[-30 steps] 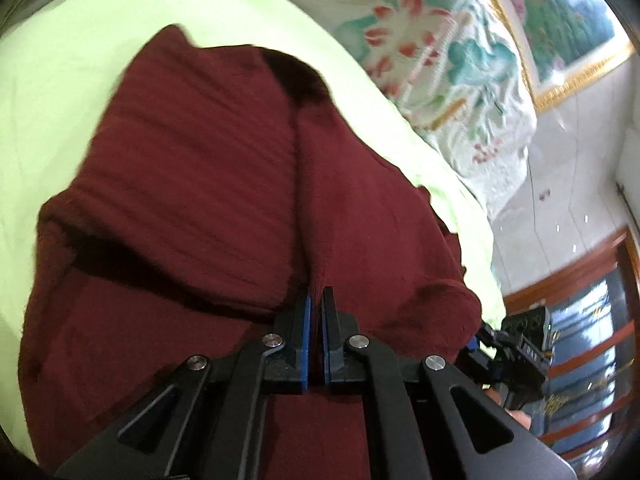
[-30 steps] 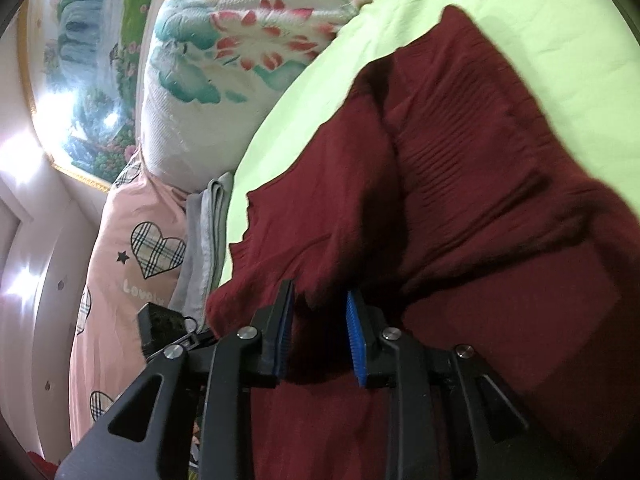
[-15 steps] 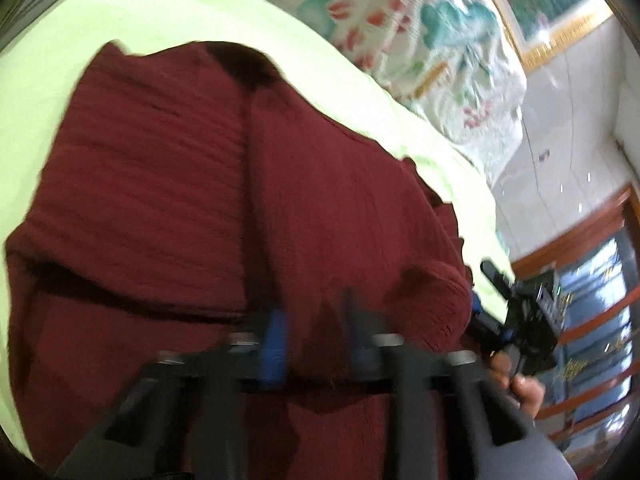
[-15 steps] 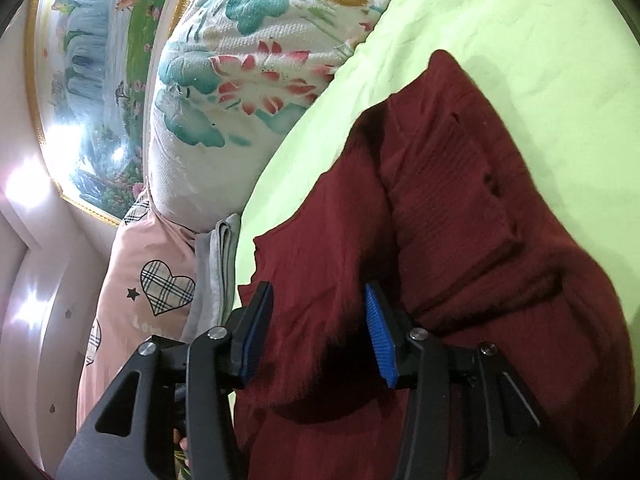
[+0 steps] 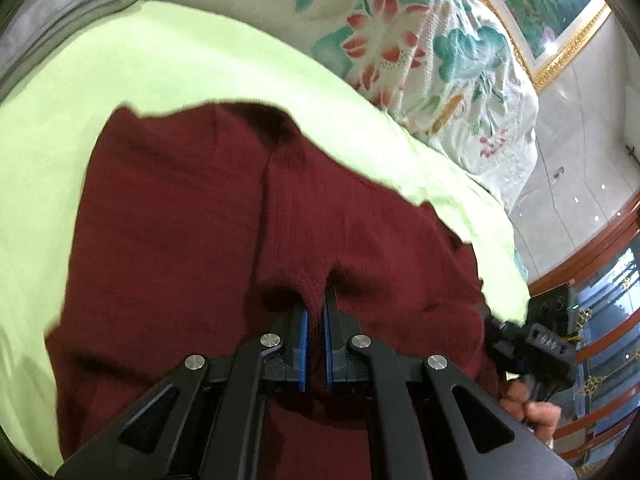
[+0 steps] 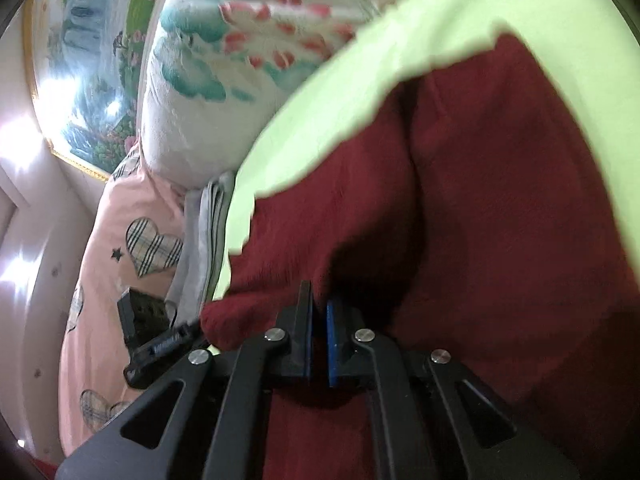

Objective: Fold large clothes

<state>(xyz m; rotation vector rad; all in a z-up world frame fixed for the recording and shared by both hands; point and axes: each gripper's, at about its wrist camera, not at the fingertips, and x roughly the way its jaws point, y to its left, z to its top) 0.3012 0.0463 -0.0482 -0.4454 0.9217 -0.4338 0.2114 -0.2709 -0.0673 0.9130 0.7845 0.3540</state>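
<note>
A dark red knitted sweater (image 5: 180,220) lies partly folded on a light green sheet (image 5: 120,64). My left gripper (image 5: 315,304) is shut on a pinched ridge of the sweater's near edge, the knit rising between the blue pads. In the right wrist view the same sweater (image 6: 500,200) fills the right half, and my right gripper (image 6: 319,300) is shut on a fold of it near the sweater's left edge. Each view shows the other gripper at its side: the right one (image 5: 532,344) with a hand, the left one (image 6: 152,328).
A floral quilt (image 5: 420,52) is heaped along the far edge of the sheet. Folded grey cloth (image 5: 60,4) lies at the far left. A pink pillow with checked hearts (image 6: 132,240) sits beside the bed. A framed painting (image 6: 80,60) hangs behind.
My right gripper, open around the sweater's edge before, has closed on a fold. My left gripper stood open half a second ago and now pinches the knit again. Both have lifted slightly.
</note>
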